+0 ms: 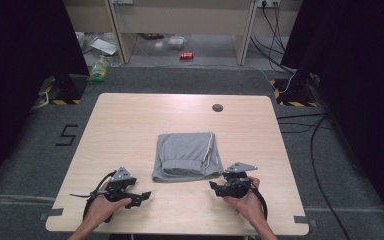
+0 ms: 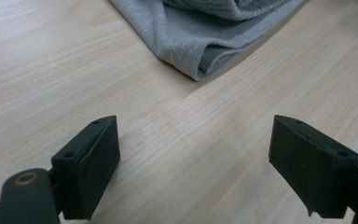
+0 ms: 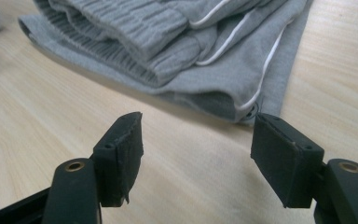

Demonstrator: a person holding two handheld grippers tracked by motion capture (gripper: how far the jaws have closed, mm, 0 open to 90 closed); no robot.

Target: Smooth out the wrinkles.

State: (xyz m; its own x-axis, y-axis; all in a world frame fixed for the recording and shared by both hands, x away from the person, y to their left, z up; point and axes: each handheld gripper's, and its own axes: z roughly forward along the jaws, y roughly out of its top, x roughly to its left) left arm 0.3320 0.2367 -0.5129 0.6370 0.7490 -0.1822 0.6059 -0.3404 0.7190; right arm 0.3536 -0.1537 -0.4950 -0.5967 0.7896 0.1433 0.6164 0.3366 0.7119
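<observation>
A folded grey garment [image 1: 187, 155] with white piping and ribbed cuffs lies in the middle of the wooden table [image 1: 130, 125]. My left gripper [image 1: 144, 196] rests near the front edge, left of the garment, jaws open with bare wood between them [image 2: 193, 154]; a folded corner of the garment [image 2: 200, 46] lies just ahead. My right gripper [image 1: 214, 186] sits at the garment's front right corner, jaws open and empty [image 3: 198, 154]. The garment's piped hem [image 3: 205, 56] lies close in front of the right jaws, apart from them.
A dark round cable hole [image 1: 217, 107] sits near the table's far edge. Beyond the table are a green bottle [image 1: 99, 69], a red can [image 1: 186, 55] and cables on the floor. Black curtains hang at both sides.
</observation>
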